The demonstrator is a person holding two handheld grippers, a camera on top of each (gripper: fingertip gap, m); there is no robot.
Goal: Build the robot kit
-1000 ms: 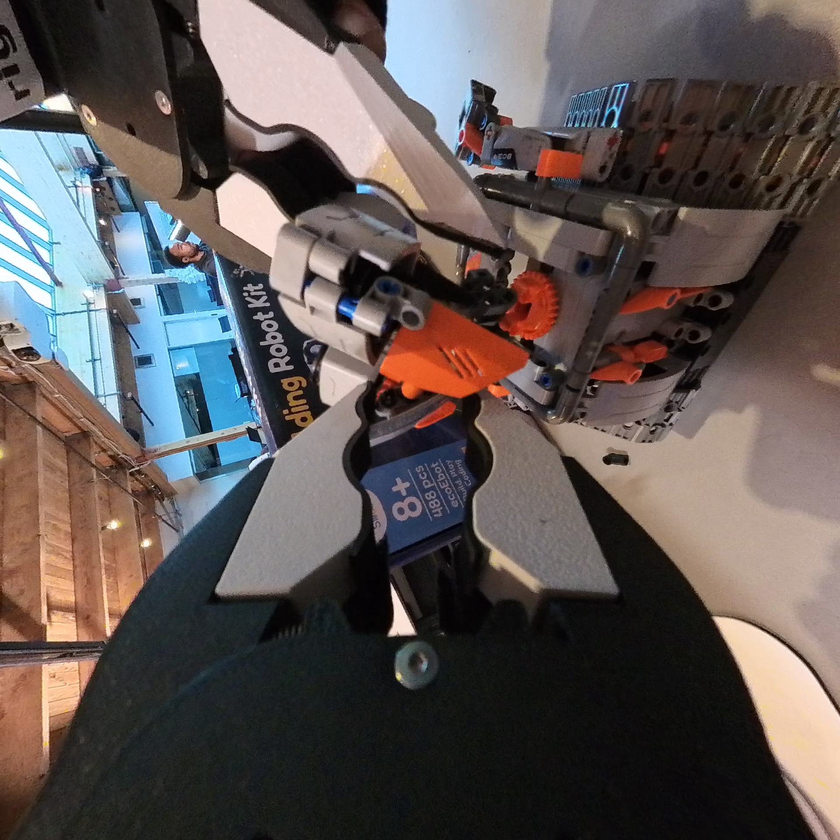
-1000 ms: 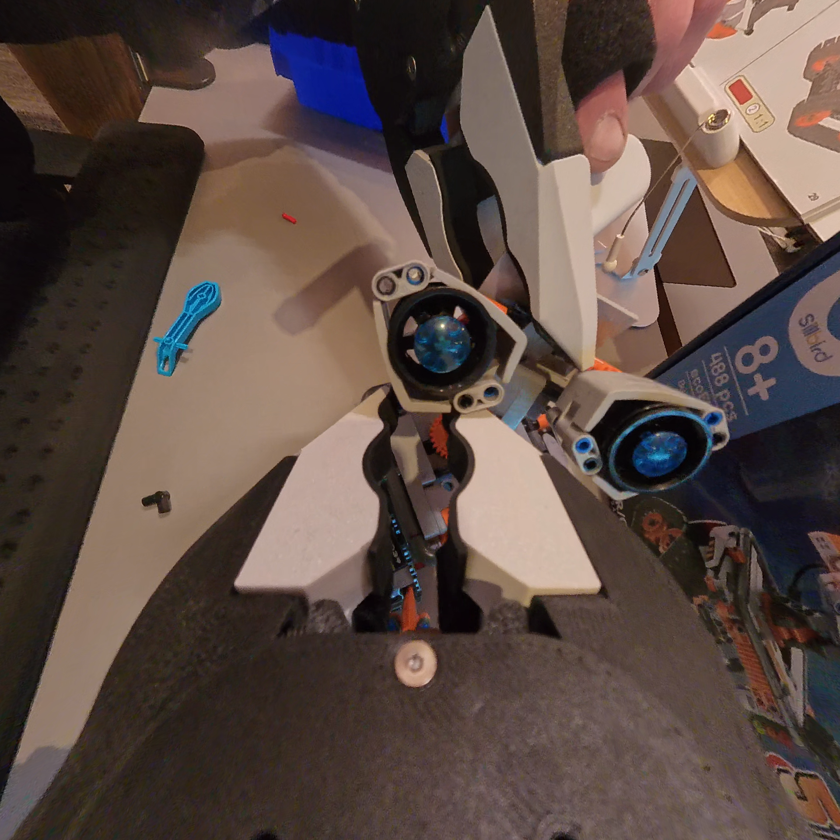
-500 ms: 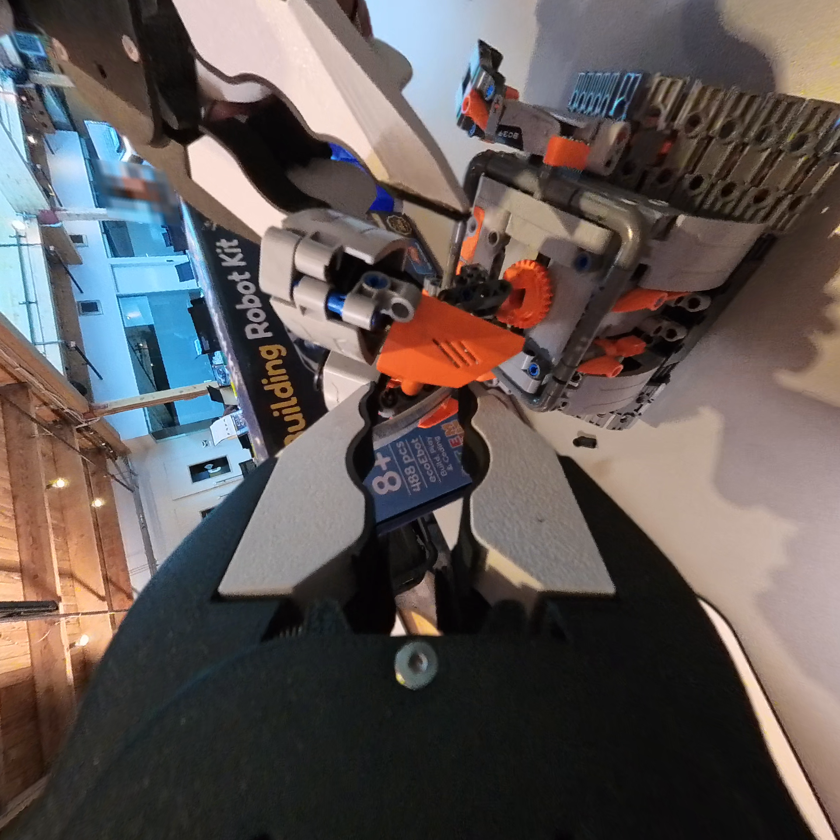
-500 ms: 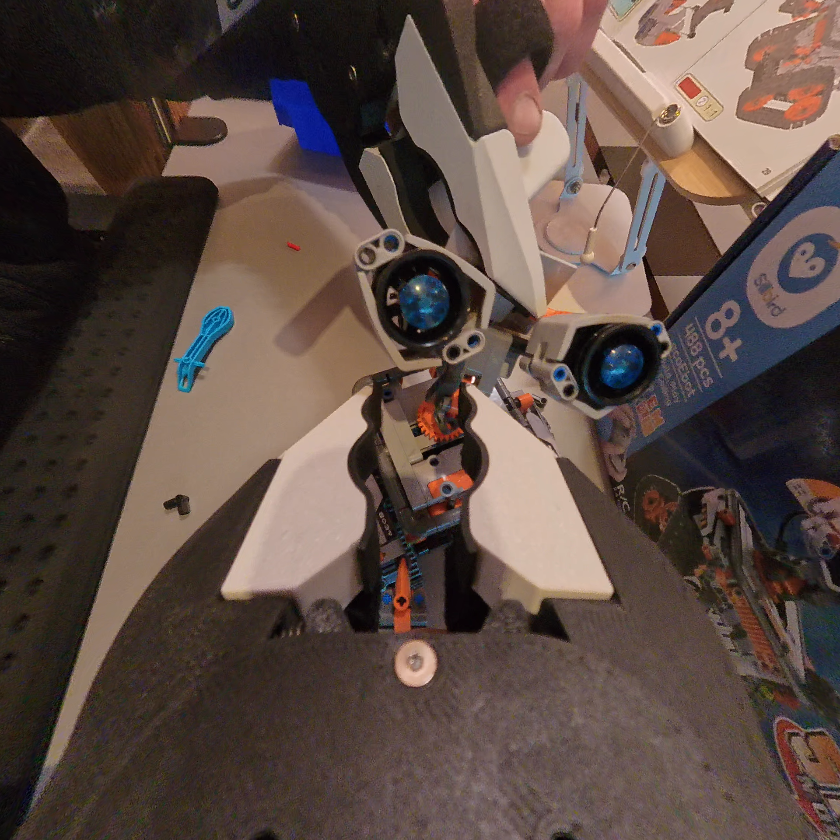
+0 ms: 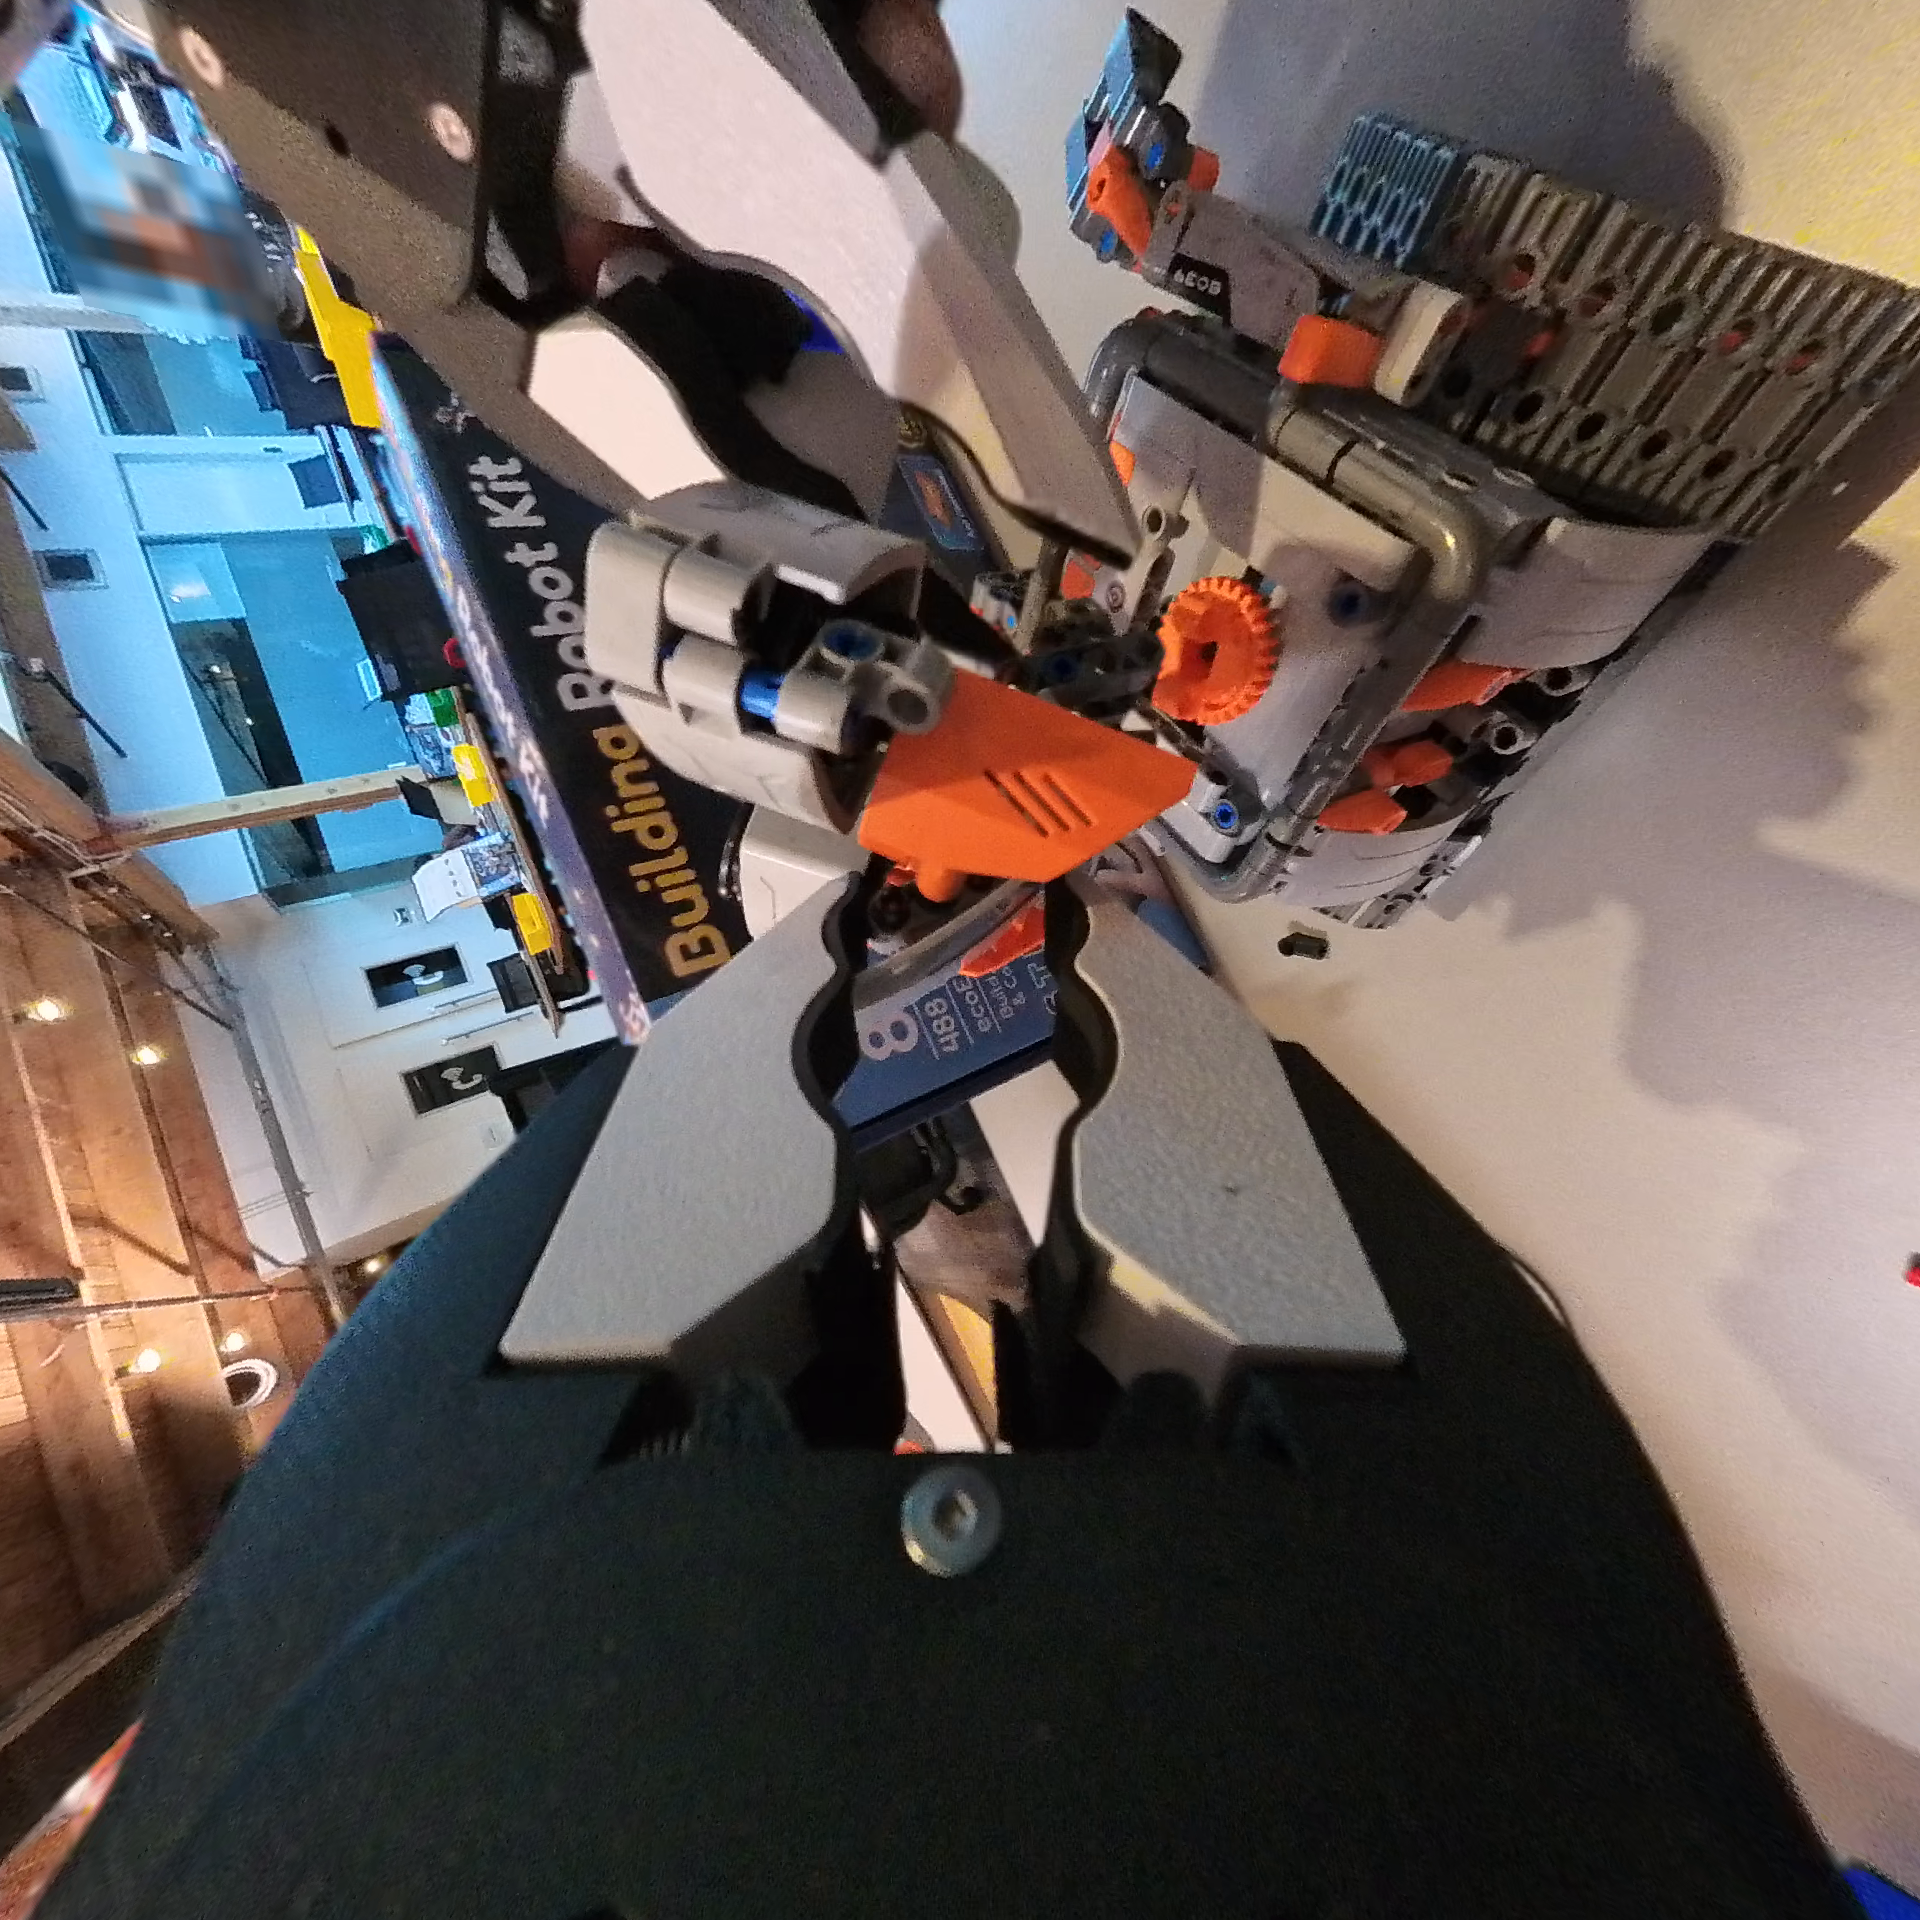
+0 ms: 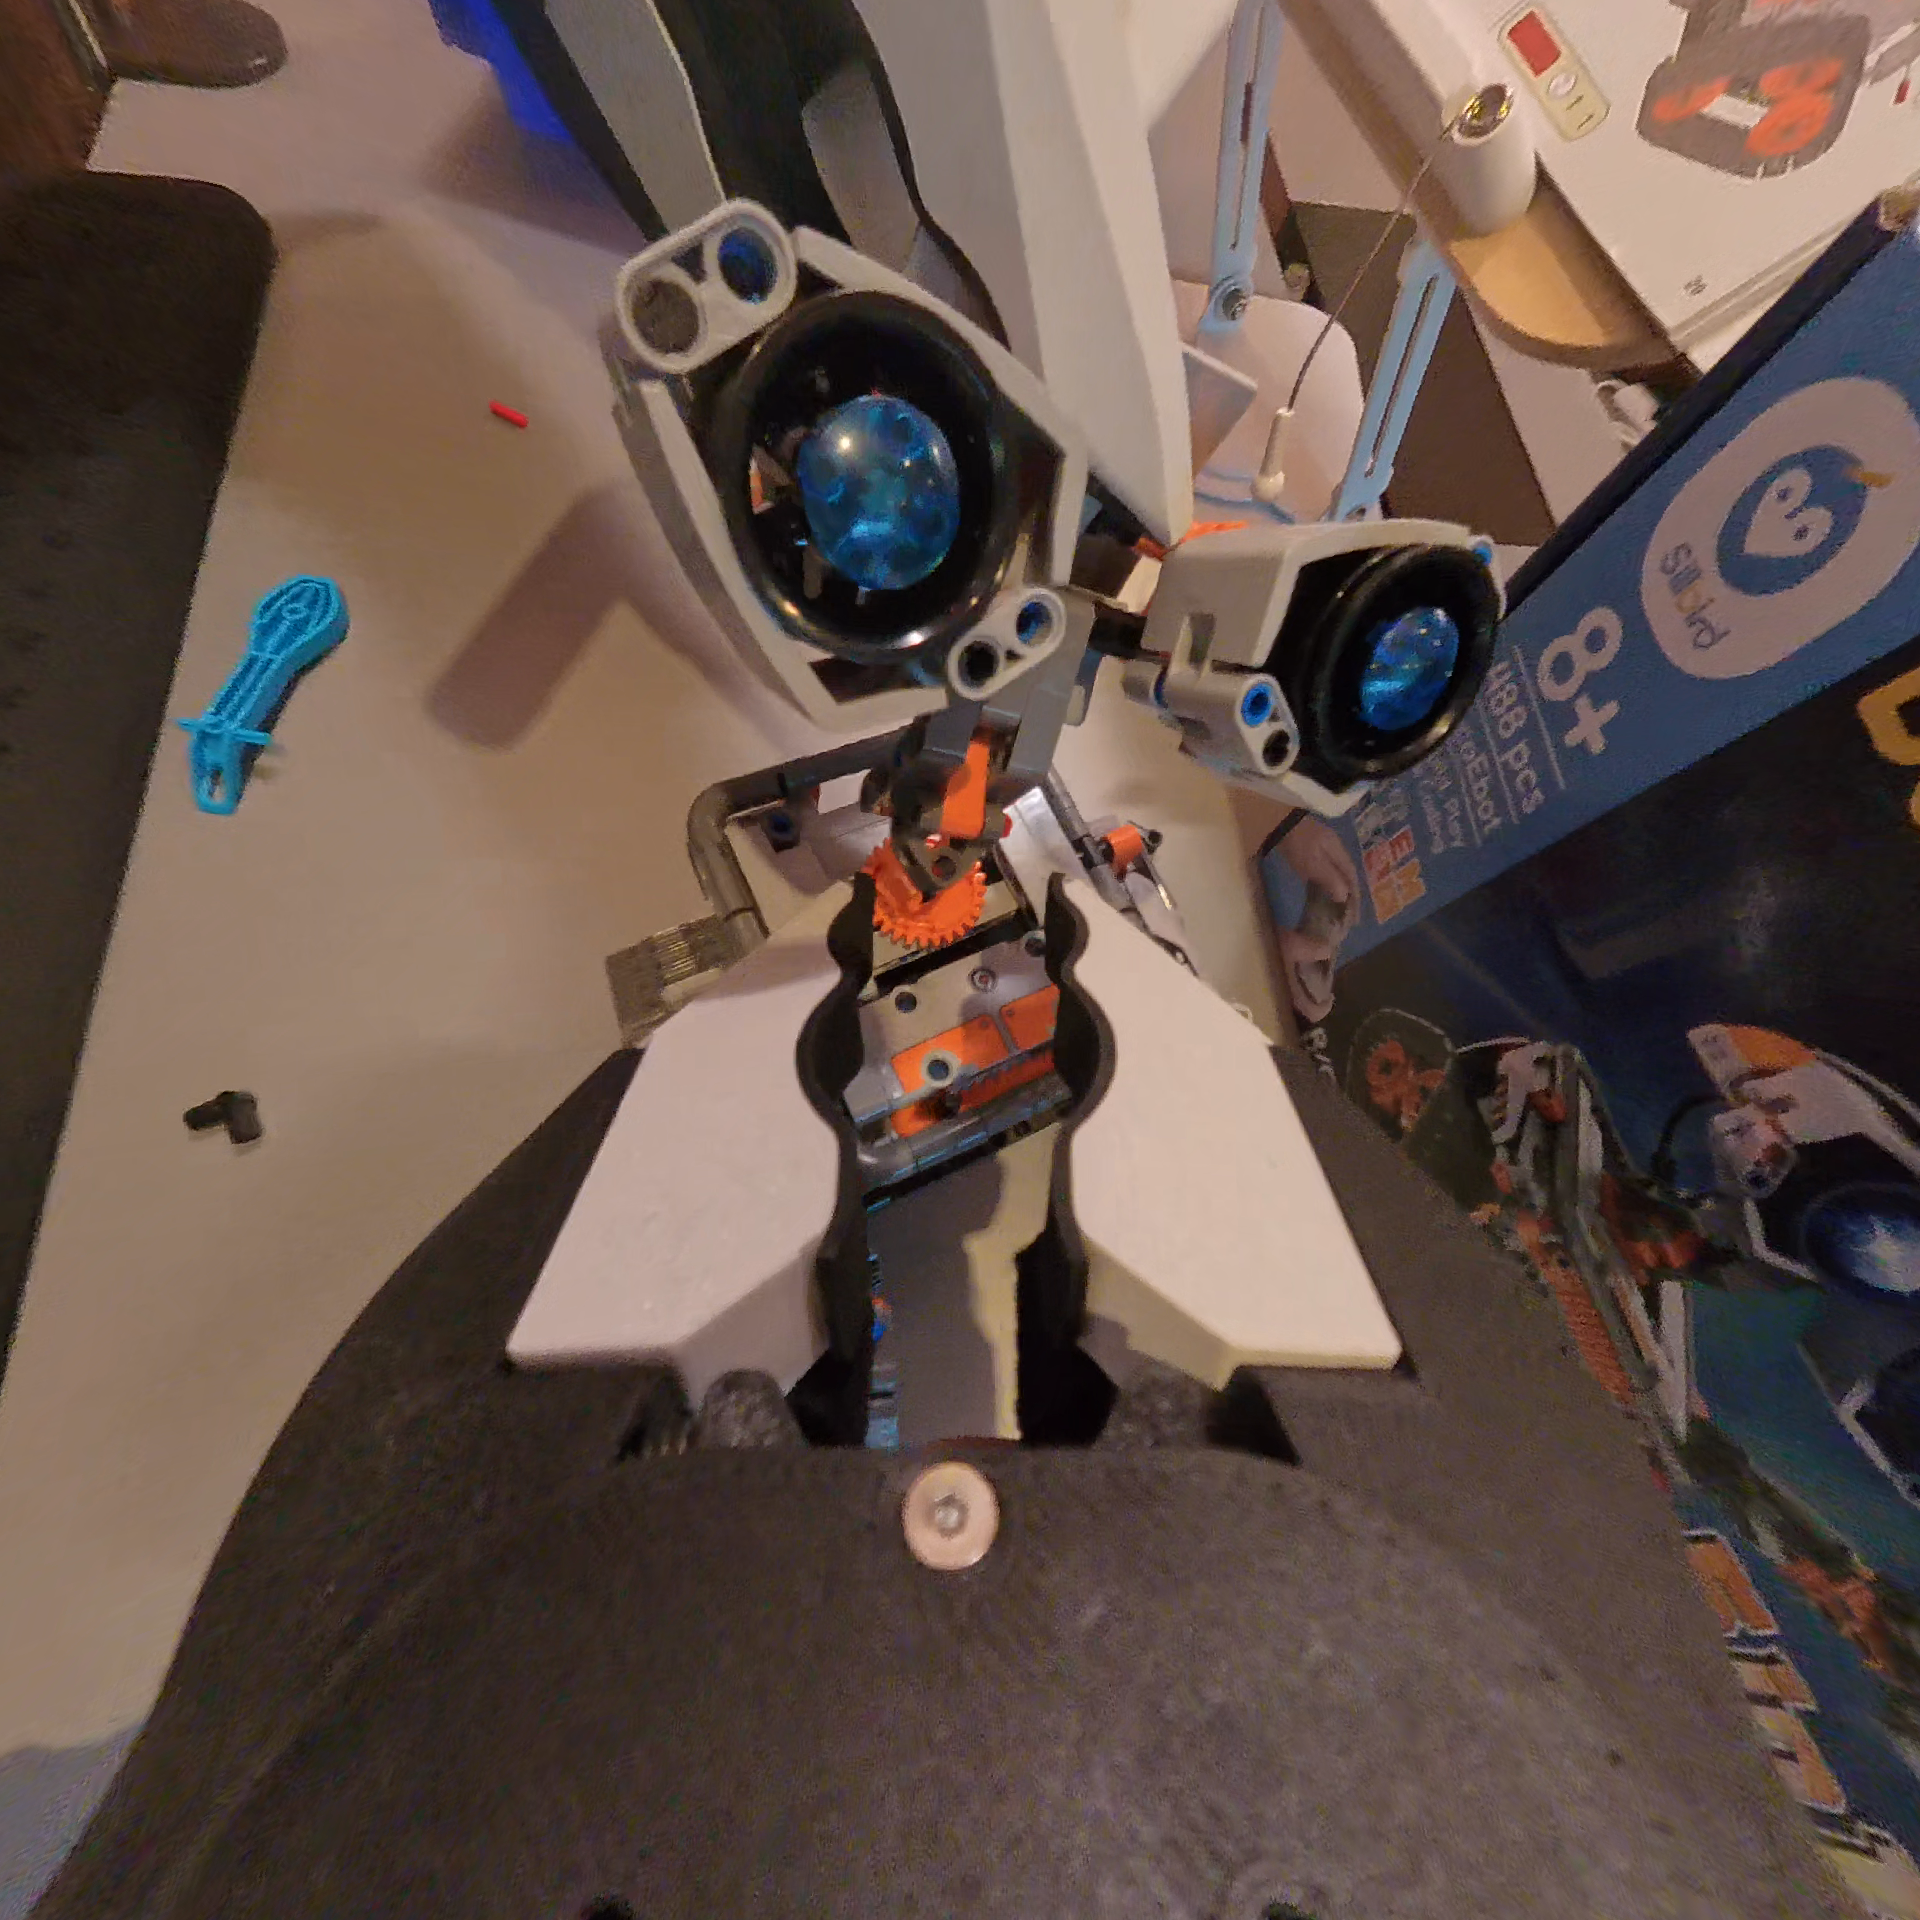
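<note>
A grey, black and orange brick robot (image 5: 1351, 582) with toothed tracks stands on the white table (image 6: 364, 935). Its head has two blue eyes (image 6: 873, 488). My left gripper (image 5: 956, 894) has its tips on either side of the near edge of the orange panel (image 5: 1018, 790) behind the head and appears shut on it. Its fingers (image 6: 1070, 260) show behind the head in the right wrist view. My right gripper (image 6: 956, 904) is open, with its tips flanking the orange gear (image 6: 925, 914) on the body. One of its fingers (image 5: 997, 343) reaches the frame by that gear (image 5: 1210, 665).
A blue kit box (image 6: 1662, 644) stands right of the robot. A light blue tool (image 6: 260, 686), a small black piece (image 6: 223, 1117) and a tiny red piece (image 6: 509, 416) lie on the table. A black perforated mat (image 6: 83, 623) lies at the left. A booklet (image 6: 1714, 94) rests on a stand behind. My right fingertips sit around 6 cm from my left ones.
My right gripper's jaws have widened from nearly shut, and it has moved in closer under the head. The left gripper keeps its hold while its view has rolled slightly.
</note>
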